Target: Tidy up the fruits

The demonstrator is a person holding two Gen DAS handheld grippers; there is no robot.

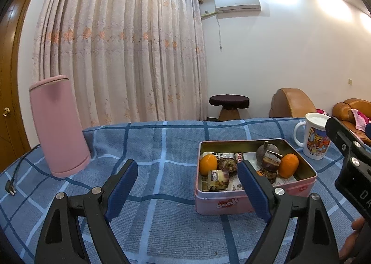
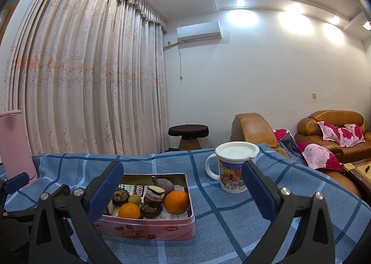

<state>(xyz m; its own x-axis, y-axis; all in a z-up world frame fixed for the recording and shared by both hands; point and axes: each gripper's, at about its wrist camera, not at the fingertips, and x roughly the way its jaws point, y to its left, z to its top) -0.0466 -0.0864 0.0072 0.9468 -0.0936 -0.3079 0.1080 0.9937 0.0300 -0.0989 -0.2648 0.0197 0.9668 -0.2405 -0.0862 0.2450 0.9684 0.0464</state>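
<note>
1. A pink cylinder (image 1: 59,125) stands on the blue checked cloth (image 1: 162,148) covering the counter, well to the left of the pink tin (image 1: 231,201).
2. The left hand-held gripper (image 1: 187,185) hovers just in front of the tin's left part, released, nothing between its blue pads (image 1: 121,190).
3. The tin holds the fruits: an orange (image 1: 208,164) at its left, dark brown pieces (image 1: 228,165) in the middle, another orange (image 1: 288,165) at its right.
4. The right hand-held gripper (image 2: 183,192) hangs near the tin's right side, also spread wide and empty.
5. A white cartoon mug (image 2: 233,166) with a lid stands right of the tin, apart from it.
</note>
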